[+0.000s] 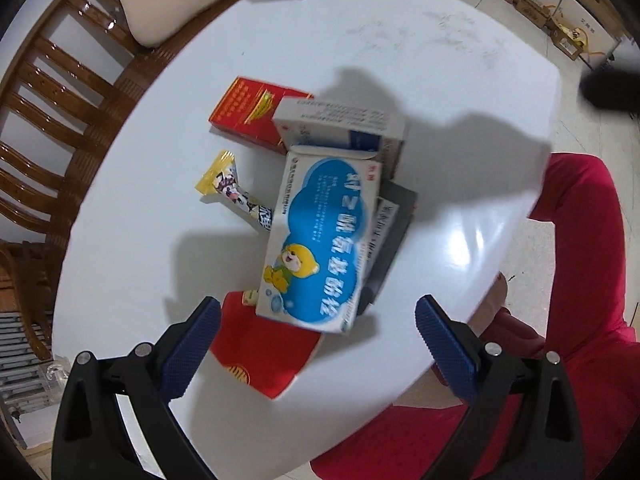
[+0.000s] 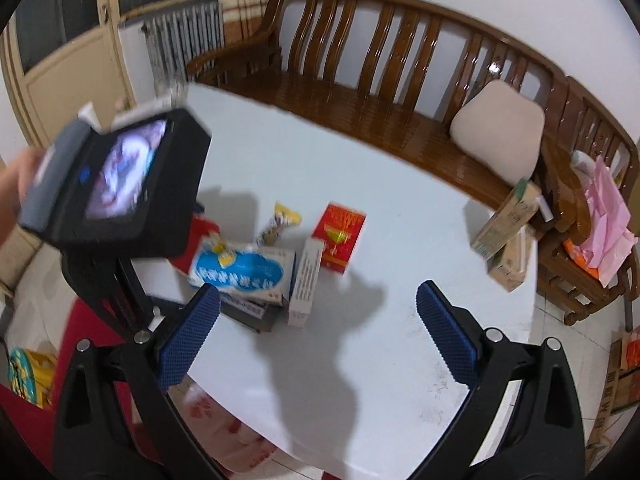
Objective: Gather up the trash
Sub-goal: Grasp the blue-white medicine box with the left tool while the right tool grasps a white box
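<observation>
My left gripper (image 1: 318,344) hangs over the white table (image 1: 420,60) with its blue fingers (image 1: 190,350) spread wide and holding nothing. Just ahead of them lies the trash pile: a white carton with a blue cloud and a yellow cartoon bear (image 1: 320,240) on top, tilted over a dark flat box (image 1: 394,232), a grey-white box (image 1: 340,124) and two red packets (image 1: 252,110), with a yellow snack wrapper (image 1: 232,190) beside it on the tabletop. My right gripper (image 2: 318,338) is also spread and empty, hovering over bare table near the same pile (image 2: 256,276).
</observation>
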